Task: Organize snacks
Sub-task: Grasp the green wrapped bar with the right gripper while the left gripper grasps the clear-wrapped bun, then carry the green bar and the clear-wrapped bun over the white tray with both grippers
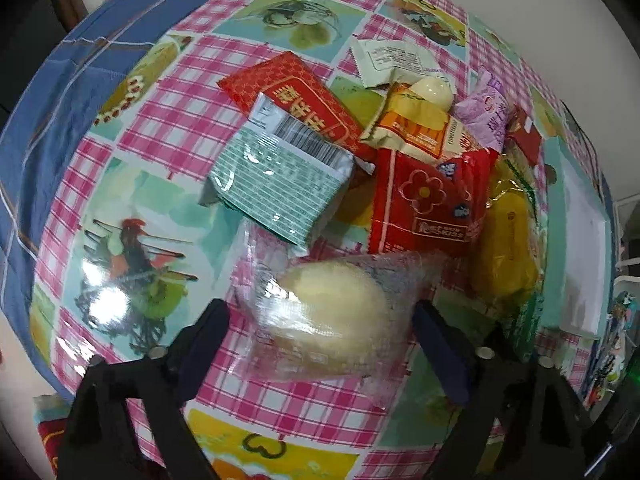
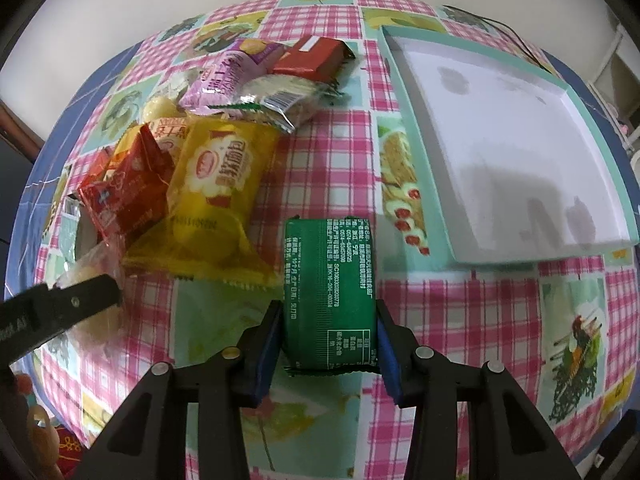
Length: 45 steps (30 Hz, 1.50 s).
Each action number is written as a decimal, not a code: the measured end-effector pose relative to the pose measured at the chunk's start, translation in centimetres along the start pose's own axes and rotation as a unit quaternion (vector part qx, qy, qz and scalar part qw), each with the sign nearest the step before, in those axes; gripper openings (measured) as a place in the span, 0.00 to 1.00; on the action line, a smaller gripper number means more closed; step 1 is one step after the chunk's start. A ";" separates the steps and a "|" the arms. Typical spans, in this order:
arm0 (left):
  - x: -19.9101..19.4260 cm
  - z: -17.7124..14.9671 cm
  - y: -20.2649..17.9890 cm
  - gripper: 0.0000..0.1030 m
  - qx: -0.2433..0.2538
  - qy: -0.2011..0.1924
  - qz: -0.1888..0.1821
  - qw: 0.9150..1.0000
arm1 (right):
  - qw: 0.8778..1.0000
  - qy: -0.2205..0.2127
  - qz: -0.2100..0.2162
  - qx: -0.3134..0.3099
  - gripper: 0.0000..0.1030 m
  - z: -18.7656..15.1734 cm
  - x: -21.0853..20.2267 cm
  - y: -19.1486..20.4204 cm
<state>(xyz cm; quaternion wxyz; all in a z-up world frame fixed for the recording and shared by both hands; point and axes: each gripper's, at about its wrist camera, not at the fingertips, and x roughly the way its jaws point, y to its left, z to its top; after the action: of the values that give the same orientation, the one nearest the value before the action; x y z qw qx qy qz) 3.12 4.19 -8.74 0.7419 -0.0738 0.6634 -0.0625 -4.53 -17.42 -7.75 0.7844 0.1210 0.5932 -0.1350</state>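
The right gripper point(image 2: 327, 336) is clamped on a green packet point(image 2: 329, 296), its pads pressing both long sides, near the bottom of the pink checked tablecloth point(image 2: 460, 320). A white tray point(image 2: 520, 152) with a teal rim lies to the far right. The left gripper point(image 1: 320, 332) stands apart around a clear bag with a pale bun point(image 1: 332, 316); its fingers do not press it. The snack pile point(image 1: 400, 152) lies just beyond.

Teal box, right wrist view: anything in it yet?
Empty. The teal box shows only its bare white floor with shadows; the snacks lie outside on the tablecloth, and the green packet is in the right gripper.
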 end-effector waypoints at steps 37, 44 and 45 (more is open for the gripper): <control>-3.5 -4.0 -4.8 0.67 0.035 -0.035 -0.002 0.999 | 0.999 0.003 0.030 0.029 0.41 -1.8 -1.2 -2.9; -5.5 -3.8 -5.9 0.67 0.054 -0.065 -0.012 0.996 | 0.998 -0.020 0.041 0.049 0.41 -1.1 -2.7 -3.5; -5.6 -3.7 -6.1 0.67 0.056 -0.068 -0.013 0.996 | 0.997 -0.024 0.044 0.053 0.41 -1.0 -3.0 -3.7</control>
<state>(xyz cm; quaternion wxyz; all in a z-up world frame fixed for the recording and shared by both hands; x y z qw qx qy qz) -1.20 -0.84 -2.55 0.7872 -0.0445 0.6063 -0.1040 -7.46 -20.32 -5.27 0.7963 0.1852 0.5600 -0.1344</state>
